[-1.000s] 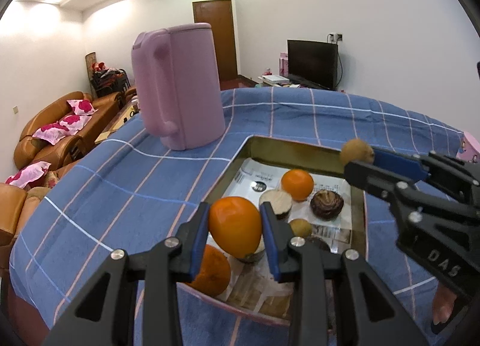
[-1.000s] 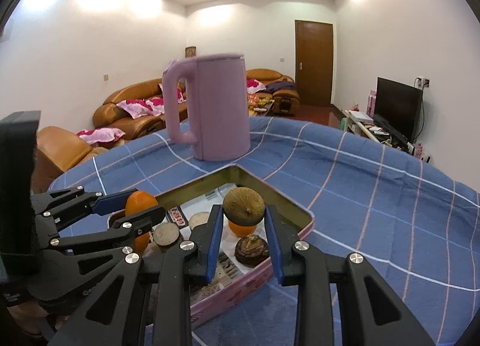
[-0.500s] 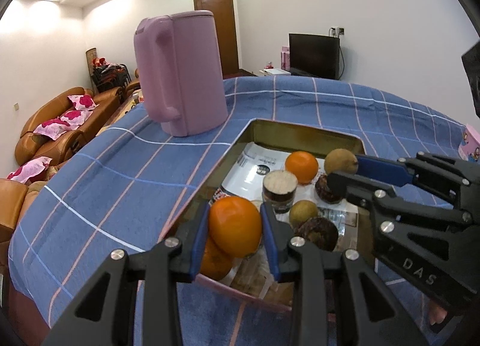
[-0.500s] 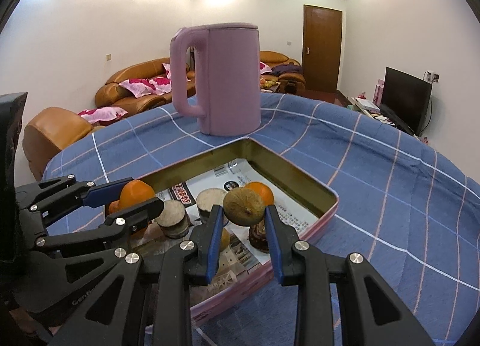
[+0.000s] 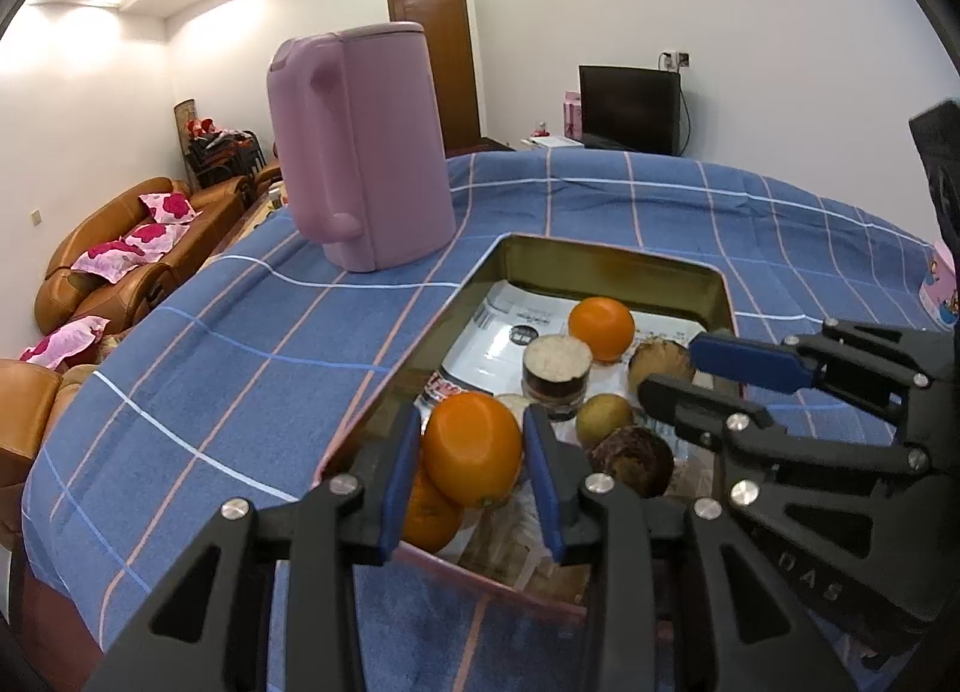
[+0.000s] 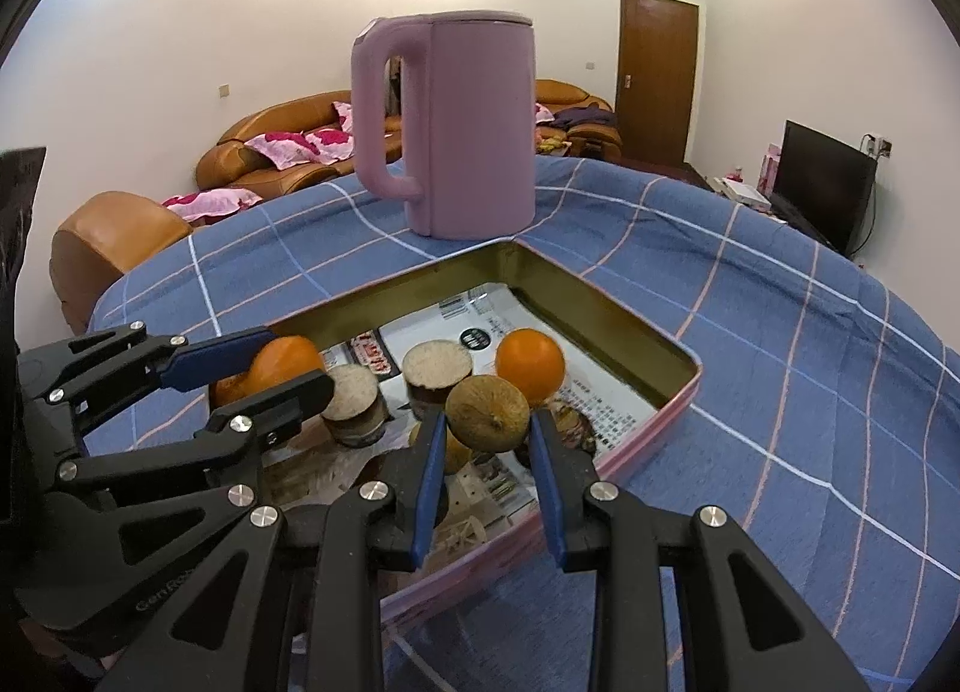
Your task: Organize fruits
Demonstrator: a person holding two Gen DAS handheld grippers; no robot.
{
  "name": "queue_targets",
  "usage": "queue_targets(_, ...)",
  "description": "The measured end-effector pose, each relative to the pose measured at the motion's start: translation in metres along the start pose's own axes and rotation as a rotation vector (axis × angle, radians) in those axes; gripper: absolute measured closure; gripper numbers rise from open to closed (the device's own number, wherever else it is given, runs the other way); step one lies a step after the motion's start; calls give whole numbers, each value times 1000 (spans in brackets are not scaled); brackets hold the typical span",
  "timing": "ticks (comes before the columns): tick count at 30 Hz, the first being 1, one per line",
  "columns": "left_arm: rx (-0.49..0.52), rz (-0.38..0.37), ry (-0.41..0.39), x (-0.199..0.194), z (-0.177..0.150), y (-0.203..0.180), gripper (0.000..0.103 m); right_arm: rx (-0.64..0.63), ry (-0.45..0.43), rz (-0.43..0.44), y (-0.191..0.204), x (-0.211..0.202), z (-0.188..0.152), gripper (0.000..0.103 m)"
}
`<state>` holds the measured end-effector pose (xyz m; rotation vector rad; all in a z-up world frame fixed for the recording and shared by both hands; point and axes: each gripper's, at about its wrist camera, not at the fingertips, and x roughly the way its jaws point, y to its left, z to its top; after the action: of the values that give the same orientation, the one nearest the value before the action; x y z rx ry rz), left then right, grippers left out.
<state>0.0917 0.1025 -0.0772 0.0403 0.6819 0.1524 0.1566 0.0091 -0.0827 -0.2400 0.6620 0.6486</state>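
Observation:
My left gripper [image 5: 471, 449] is shut on an orange [image 5: 474, 446] and holds it low over the near left corner of a shallow tin tray [image 5: 606, 266], right above another orange [image 5: 429, 515]. My right gripper [image 6: 487, 431] is shut on a brown kiwi-like fruit [image 6: 487, 415] and holds it low over the tray's near side [image 6: 648, 422]. In the tray lie a third orange [image 6: 531, 365], two cut round fruits [image 6: 437, 371], a small yellow-green fruit [image 5: 603, 416] and dark brown fruits [image 5: 633, 458]. Each gripper shows in the other's view.
A tall pink kettle [image 5: 360, 152] stands on the blue checked tablecloth [image 5: 240, 344] just behind the tray's far left corner. Printed paper [image 6: 480, 326] lines the tray. A pink box [image 5: 939, 290] sits at the table's right edge. Sofas and a TV stand beyond the table.
Both grippers have come down and forward with their fruits, from above the tray to just over the fruits lying in it. Both stay shut.

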Motion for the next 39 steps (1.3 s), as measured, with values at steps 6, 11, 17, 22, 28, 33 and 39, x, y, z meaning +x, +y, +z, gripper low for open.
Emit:
queue_targets(6, -16, 9, -15, -8, 0, 4, 49, 19, -19, -8, -3, -8, -2, 61)
queue_targets(11, -32, -4, -56, -24, 1, 6, 33, 47, -38, -26, -7, -21, -6, 58)
queue_targets(17, -46, -15, -116, -46, 3, 7, 24, 70, -82, -69, -9, -46, -15, 50)
queue_targets(22, -59, -20, -133, -56, 3, 6, 24, 83, -125, -107, -9, -66, -22, 48)
queue_targets(28, -61, -23, -148, -63, 2, 4, 24, 90, -158, -129, -9, -83, -29, 47)
queue_targets(33, -52, -26, -154, -66, 1, 2, 24, 98, -175, -132, -10, -92, -30, 47)
queue_targets(39, -44, -26, -158, -69, 1, -3, 24, 100, -185, -134, -10, -98, -32, 46)
